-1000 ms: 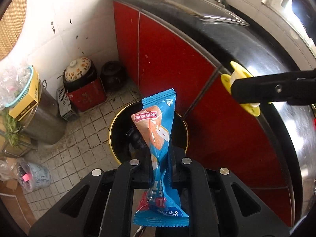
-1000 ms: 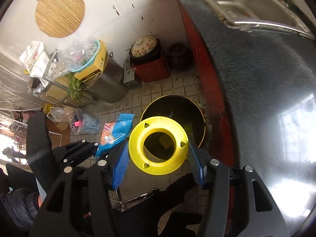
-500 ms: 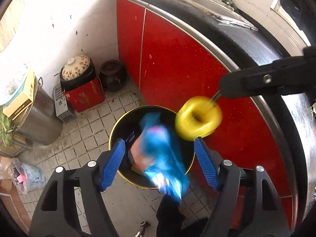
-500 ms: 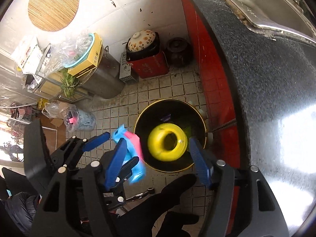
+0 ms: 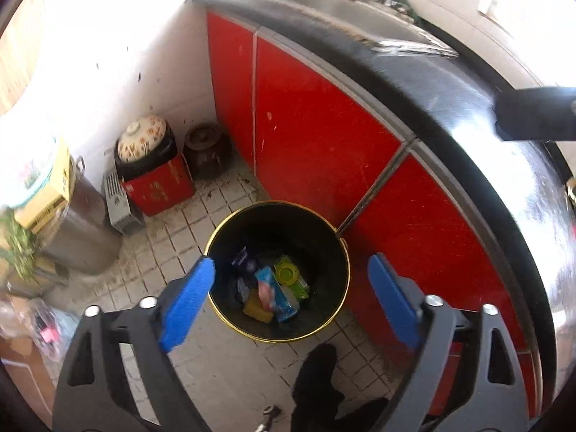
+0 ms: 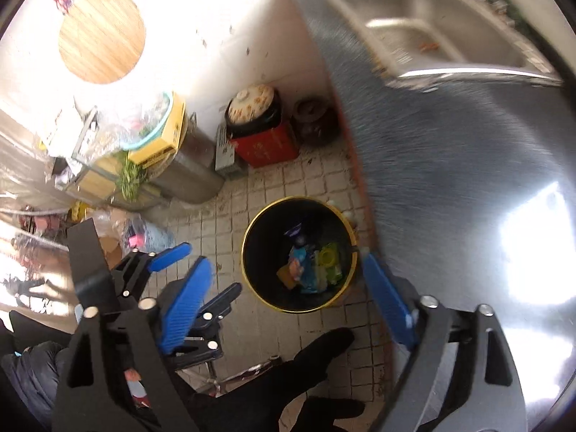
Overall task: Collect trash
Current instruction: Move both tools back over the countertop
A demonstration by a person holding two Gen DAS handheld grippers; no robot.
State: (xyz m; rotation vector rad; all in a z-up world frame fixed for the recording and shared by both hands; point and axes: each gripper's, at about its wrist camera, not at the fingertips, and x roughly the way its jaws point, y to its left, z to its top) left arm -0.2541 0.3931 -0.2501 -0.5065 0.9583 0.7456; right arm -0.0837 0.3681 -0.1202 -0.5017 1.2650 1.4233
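A black trash bin with a gold rim (image 5: 343,252) (image 6: 248,266) stands on the tiled floor beside the red cabinets. Inside it lie the blue snack wrapper (image 5: 275,293) (image 6: 300,266), the yellow plastic ring (image 5: 286,273) (image 6: 327,255) and other scraps. My left gripper (image 5: 291,291) is open and empty, high above the bin. My right gripper (image 6: 288,295) is also open and empty above the bin. The left gripper's blue fingers (image 6: 169,253) also show in the right wrist view, left of the bin.
Red cabinets (image 5: 324,136) under a dark countertop (image 5: 450,108) with a steel sink (image 6: 432,25) run along the right. A floral-lidded pot on a red box (image 5: 151,165), a dark jar (image 5: 207,151), a steel drum (image 5: 79,226) and bags crowd the far left floor.
Both grippers opened. The snack wrapper and the yellow ring dropped from them and now lie in the bin. Both grippers have risen and pulled back a little.
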